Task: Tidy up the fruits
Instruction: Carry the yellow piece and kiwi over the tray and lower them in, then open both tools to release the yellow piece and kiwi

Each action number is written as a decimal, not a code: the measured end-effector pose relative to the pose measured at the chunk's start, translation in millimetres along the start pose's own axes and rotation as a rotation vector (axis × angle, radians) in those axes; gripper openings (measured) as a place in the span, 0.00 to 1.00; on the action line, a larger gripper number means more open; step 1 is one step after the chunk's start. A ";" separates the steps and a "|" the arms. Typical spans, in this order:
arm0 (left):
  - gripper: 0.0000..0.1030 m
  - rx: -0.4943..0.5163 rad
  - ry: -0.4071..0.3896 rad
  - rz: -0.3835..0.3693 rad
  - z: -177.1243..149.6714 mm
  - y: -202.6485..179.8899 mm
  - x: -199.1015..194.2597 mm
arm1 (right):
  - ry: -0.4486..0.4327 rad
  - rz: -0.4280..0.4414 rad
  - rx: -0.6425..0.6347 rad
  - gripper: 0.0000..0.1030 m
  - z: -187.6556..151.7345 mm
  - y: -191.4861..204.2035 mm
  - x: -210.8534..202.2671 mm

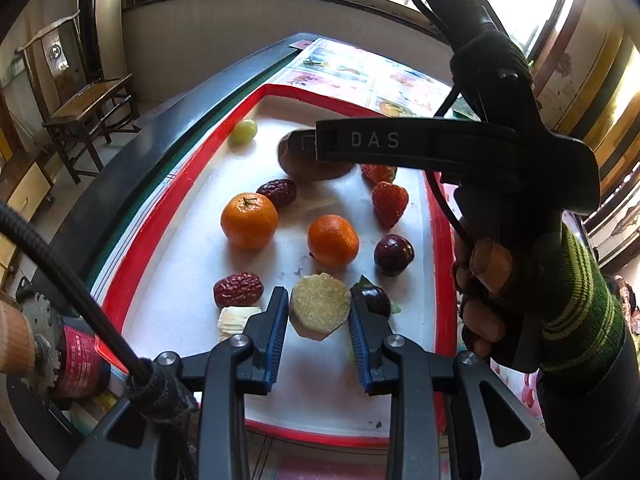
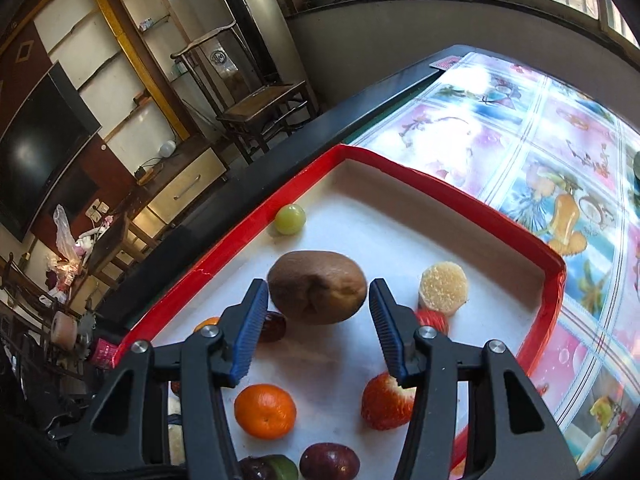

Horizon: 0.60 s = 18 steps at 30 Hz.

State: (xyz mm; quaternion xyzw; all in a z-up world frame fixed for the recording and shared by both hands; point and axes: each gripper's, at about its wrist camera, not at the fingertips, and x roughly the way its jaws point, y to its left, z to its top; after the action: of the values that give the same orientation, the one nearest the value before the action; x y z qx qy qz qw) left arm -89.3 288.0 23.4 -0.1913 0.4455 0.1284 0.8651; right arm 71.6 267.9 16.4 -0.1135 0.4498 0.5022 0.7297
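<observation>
A white tray with a red rim (image 1: 160, 216) (image 2: 460, 196) holds mixed fruit. In the left wrist view my left gripper (image 1: 319, 304) is open, its blue pads on either side of a pale yellow cut chunk (image 1: 320, 306). Around it lie two tangerines (image 1: 249, 220) (image 1: 333, 240), two red dates (image 1: 238, 289) (image 1: 278, 192), strawberries (image 1: 390, 202), dark plums (image 1: 394, 254) and a green grape (image 1: 243, 131). In the right wrist view my right gripper (image 2: 318, 300) is open just above a brown kiwi (image 2: 317, 293), which stands between the pads.
The right gripper and the hand holding it (image 1: 500, 200) hang over the tray's far right side. A second pale chunk (image 2: 443, 288) lies near the tray's corner. A flowered tablecloth (image 2: 560, 160) covers the table beyond. A chair (image 2: 256, 108) stands past the table edge.
</observation>
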 end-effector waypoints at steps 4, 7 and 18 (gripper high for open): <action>0.30 -0.001 0.000 0.001 -1.2 -1.4 -2.1 | 0.006 0.001 -0.007 0.52 -0.5 -0.9 2.8; 0.31 -0.001 -0.001 0.006 -1.5 -1.8 -2.8 | 0.014 0.007 -0.003 0.52 -0.2 -0.1 5.2; 0.38 -0.007 0.000 0.031 -3.4 -3.3 -8.2 | -0.051 0.039 0.027 0.53 -8.9 -7.1 -38.9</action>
State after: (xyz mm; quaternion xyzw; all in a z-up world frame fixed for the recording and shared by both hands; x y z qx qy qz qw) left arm -95.1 283.2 29.1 -0.1875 0.4481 0.1434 0.8622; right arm 69.2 234.5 39.3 -0.0819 0.4400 0.5131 0.7324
